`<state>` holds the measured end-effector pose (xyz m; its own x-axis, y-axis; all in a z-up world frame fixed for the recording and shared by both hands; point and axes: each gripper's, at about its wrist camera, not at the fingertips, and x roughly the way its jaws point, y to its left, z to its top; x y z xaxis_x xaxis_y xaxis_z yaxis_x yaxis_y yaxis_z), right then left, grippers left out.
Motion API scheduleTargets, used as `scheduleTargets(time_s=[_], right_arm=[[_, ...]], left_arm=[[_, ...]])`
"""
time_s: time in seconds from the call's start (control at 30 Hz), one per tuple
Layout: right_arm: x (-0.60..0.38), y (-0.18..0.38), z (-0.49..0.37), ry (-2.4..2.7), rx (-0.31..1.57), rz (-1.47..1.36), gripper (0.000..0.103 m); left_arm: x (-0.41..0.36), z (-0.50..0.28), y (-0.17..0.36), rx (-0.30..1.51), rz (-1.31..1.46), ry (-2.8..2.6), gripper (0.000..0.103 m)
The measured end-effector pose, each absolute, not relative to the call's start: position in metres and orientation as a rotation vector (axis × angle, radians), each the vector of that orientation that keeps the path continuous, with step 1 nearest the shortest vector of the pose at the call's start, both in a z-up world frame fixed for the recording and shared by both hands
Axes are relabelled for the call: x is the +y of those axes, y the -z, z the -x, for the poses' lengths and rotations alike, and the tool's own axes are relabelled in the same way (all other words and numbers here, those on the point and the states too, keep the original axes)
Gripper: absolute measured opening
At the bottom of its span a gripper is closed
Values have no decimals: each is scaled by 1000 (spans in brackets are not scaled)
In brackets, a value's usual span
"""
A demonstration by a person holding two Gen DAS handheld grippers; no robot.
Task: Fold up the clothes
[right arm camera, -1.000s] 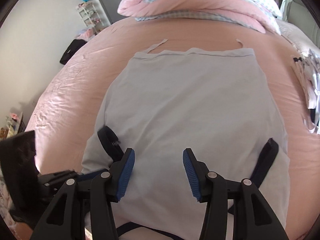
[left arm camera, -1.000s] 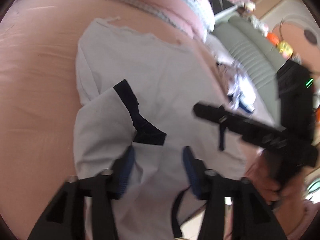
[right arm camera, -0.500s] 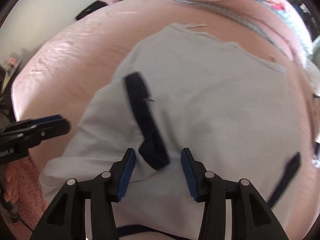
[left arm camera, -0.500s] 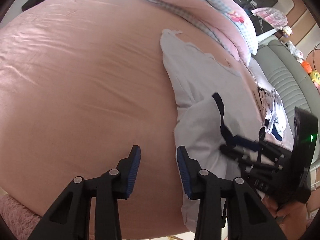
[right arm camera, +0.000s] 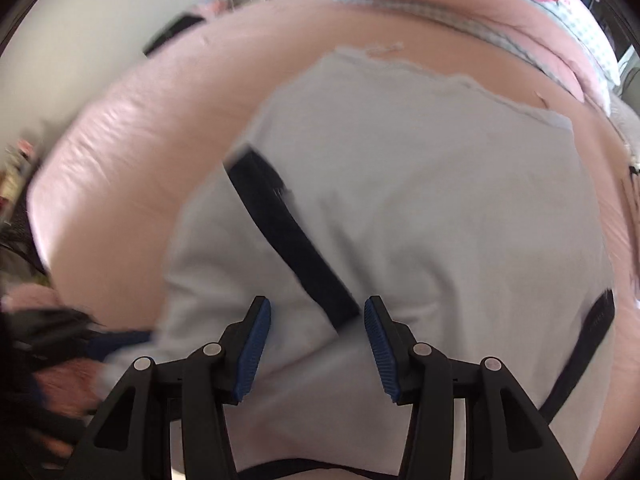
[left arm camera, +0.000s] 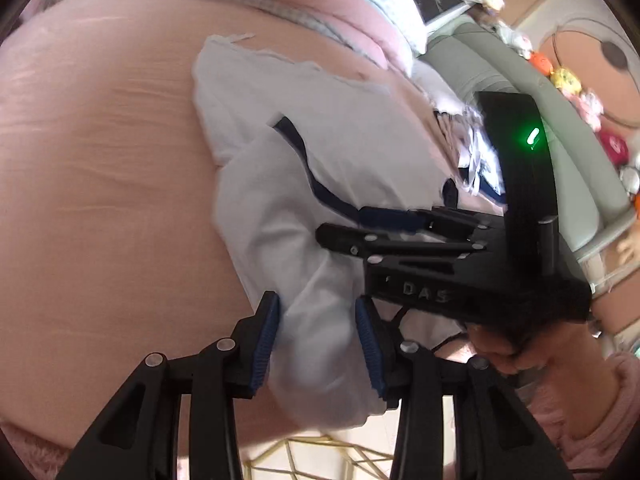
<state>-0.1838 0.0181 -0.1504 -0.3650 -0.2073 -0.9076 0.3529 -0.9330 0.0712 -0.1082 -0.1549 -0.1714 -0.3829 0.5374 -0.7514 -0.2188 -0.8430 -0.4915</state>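
A pale grey garment (right arm camera: 420,200) with dark navy trim lies spread on the pink bed (left arm camera: 100,160), its far hem toward 12 o'clock near the piled pink bedding (right arm camera: 460,4). One sleeve (left arm camera: 272,208) is folded inward over the body, and its navy cuff band (right arm camera: 288,240) runs diagonally from 10 o'clock down toward the centre.

Left gripper (left arm camera: 316,344): its jaws have just been closing from a wider spread and now stand partly apart, with a bunched fold of the garment's near edge between the blue pads (left arm camera: 264,340). Whether the pads actually press the cloth cannot be told.

Right gripper (right arm camera: 318,346): jaws partly apart, released, poised above the cloth at the lower end of the cuff band, gripping nothing. In the left wrist view this tool lies across the garment at 3 o'clock, a green light (left arm camera: 532,138) showing on its body and a hand (left arm camera: 516,344) holding it.

A second navy cuff (right arm camera: 588,344) sits at 4 o'clock. The right wrist view is blurred.
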Motion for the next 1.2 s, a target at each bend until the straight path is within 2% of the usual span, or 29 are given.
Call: scheduleTargets(time_s=[0.07, 0.13, 0.23, 0.4, 0.57, 0.77, 0.87, 1.0, 1.1, 1.2], right_arm=[[32, 148, 188, 2363, 36, -1544, 46], [37, 141, 189, 2429, 29, -1532, 46], [34, 134, 185, 2461, 107, -1453, 47], [20, 142, 178, 2387, 146, -1471, 47], [17, 154, 173, 2381, 213, -1509, 47], [26, 147, 179, 2455, 125, -1494, 47], [25, 136, 176, 2444, 99, -1414, 48], [8, 141, 163, 2231, 80, -1378, 48], [-3, 170, 154, 2205, 277, -1483, 48], [4, 168, 149, 2176, 343, -1511, 48]], left_arm=[[-171, 103, 167, -517, 1379, -2300, 36], [-180, 102, 163, -555, 1379, -2341, 36], [-181, 108, 166, -509, 1462, -2444, 36], [-162, 122, 188, -353, 1643, -2382, 36], [-144, 106, 186, -154, 1686, -2379, 37], [-130, 90, 191, 41, 1695, -2359, 37], [-136, 95, 185, 19, 1682, -2326, 37], [-164, 106, 174, -108, 1646, -2357, 37], [-179, 122, 177, -211, 1617, -2370, 37], [-167, 145, 178, -242, 1560, -2355, 37]])
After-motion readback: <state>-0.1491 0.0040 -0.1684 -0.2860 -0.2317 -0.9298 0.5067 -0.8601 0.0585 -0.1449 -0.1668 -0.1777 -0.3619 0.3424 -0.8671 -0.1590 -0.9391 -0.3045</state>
